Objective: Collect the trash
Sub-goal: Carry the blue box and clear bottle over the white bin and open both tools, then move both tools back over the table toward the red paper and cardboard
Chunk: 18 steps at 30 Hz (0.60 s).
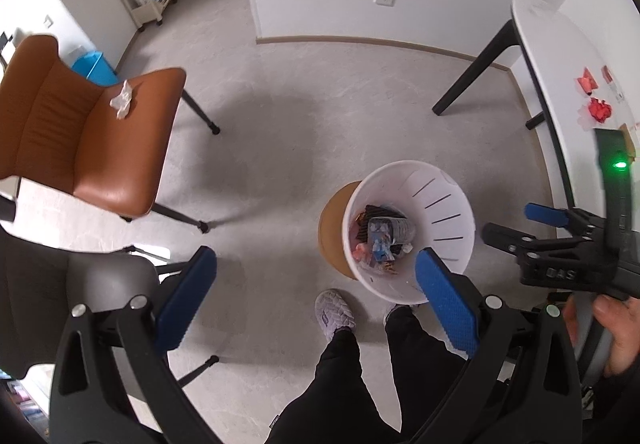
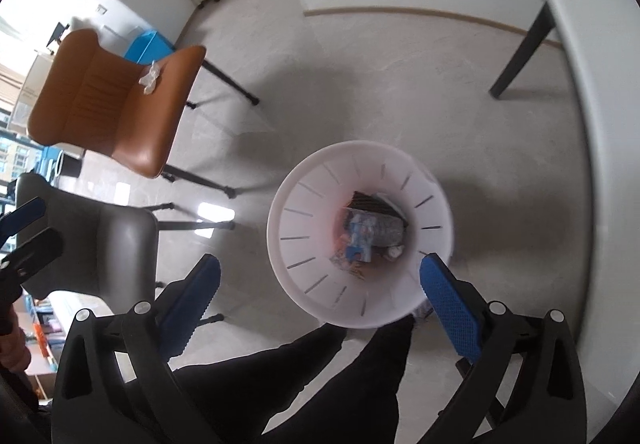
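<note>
**Both grippers empty over the bin**

The right gripper (image 2: 316, 280) points steeply down above the bin (image 2: 304, 180), jaws wide apart, nothing between them. The left gripper (image 1: 316, 272) likewise, just beside the bin. Farther off: two chairs, one tissue (image 1: 121, 99) on the brown chair (image 1: 92, 148).

Even, bright daylight, soft broad shadows on the pale floor (image 1: 280, 92), window glare on the tiles beside the grey chair (image 2: 120, 244), heavy fisheye bending with black corner vignette, left-wrist view sharp, right-wrist view motion-smeared around the white bin (image 2: 304, 284)
</note>
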Available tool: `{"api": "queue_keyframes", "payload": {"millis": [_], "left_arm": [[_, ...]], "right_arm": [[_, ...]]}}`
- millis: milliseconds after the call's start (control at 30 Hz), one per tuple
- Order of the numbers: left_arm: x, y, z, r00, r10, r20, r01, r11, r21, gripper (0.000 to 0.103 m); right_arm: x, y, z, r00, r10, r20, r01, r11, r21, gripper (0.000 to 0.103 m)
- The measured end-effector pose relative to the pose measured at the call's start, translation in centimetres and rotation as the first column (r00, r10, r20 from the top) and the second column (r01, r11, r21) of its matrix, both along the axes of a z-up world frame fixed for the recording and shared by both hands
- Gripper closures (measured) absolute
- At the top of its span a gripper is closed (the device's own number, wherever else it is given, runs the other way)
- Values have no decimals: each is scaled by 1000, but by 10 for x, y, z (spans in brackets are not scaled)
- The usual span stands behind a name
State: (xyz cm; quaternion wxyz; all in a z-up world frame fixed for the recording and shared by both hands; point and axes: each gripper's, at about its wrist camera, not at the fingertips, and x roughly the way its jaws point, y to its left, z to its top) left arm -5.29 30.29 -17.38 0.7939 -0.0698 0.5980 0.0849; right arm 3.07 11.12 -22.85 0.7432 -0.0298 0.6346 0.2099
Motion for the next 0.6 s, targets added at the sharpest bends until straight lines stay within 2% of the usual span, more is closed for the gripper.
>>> {"api": "queue_keyframes", "payload": {"millis": [167, 333, 433, 600], "left_arm": [[14, -21, 18, 996, -74, 41, 75, 997, -10, 8], [38, -59, 36, 980, -183, 73, 188, 980, -64, 8], [51, -84, 45, 963, -254, 94, 260, 964, -50, 8], [73, -133, 61, 930, -338, 141, 341, 940, 4, 8]], "right_arm": [[-13, -36, 65, 984, -115, 137, 114, 993, 20, 3], [-24, -99, 116, 924, -293, 247, 291, 956, 42, 3], [-29, -136, 128, 889, -375, 262, 370, 926, 71, 3], [-32, -186, 130, 856, -446, 261, 439, 894, 90, 3]]}}
